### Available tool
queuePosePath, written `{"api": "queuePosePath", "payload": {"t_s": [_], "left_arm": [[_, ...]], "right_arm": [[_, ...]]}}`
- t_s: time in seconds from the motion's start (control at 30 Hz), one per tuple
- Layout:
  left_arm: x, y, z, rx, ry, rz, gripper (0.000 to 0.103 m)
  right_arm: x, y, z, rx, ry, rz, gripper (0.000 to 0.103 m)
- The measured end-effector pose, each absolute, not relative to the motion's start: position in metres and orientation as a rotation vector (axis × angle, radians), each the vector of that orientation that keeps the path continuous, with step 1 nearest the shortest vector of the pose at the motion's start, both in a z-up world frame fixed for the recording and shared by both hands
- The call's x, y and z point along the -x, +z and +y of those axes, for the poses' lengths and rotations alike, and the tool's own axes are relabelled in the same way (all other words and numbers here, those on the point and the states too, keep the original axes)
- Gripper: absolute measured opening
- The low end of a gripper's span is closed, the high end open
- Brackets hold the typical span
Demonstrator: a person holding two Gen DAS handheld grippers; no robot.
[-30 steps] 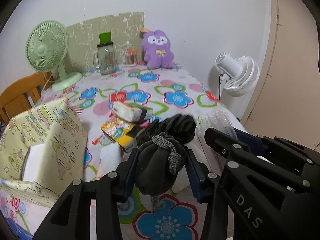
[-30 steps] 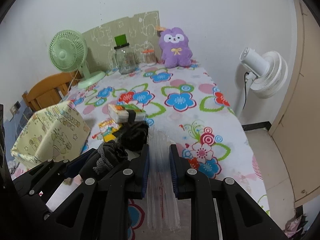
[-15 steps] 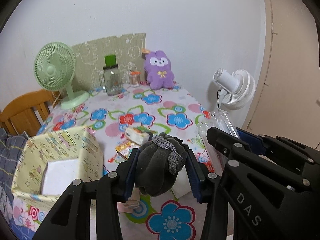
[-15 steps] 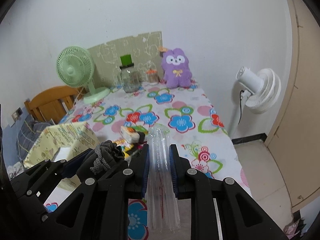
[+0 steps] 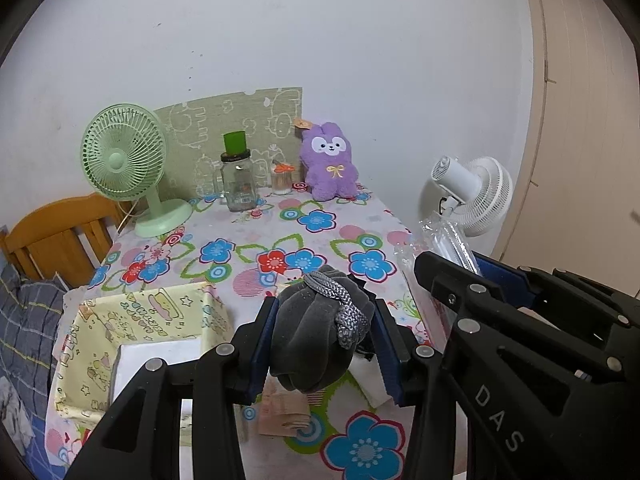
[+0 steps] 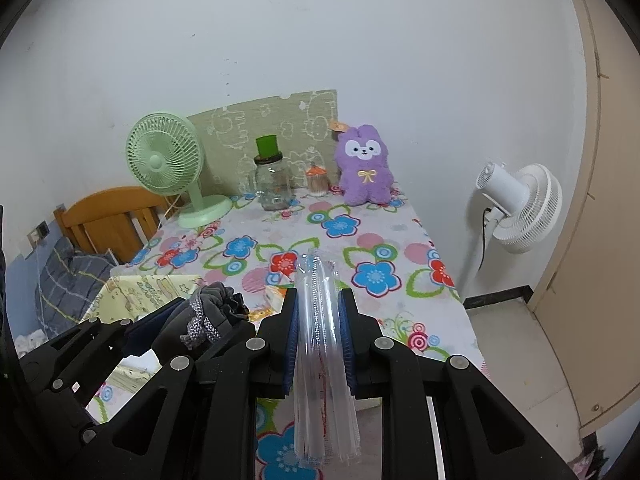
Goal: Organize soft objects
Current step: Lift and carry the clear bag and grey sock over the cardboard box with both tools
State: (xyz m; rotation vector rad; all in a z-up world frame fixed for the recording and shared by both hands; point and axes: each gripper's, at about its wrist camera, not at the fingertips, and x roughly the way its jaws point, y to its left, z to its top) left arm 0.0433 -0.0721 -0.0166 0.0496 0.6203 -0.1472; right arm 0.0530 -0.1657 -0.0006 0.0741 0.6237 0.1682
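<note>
Desk fan point(image 5: 124, 168), jar point(image 5: 238, 184) and plush toy point(image 5: 330, 164) stand in a row left to right at the back of the surface point(image 5: 320, 240), against the wall. Box point(image 5: 140, 336) sits near left. Standing fan point(image 6: 516, 208) is off the right edge; chair point(image 6: 108, 216) is left.

Left gripper point(image 5: 324, 344): matte black angular frame, 2 fingers lined with blue pads point(image 5: 386, 354), round silver screws along the linkage arms. Right gripper point(image 6: 318, 344), beside it: same black build, blue pads, silver screws; white "DAS" lettering on its side.
</note>
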Motion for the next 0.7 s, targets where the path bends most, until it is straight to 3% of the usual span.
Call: {"api": "queuePosePath", "payload": {"t_s": [0.7], "left_arm": [[-0.057, -0.01, 0.005, -0.041, -0.075, 0.624, 0.047]], "right_arm": [[-0.077, 0.006, -0.088, -0.063, 0.263, 0.636, 0.022]]}}
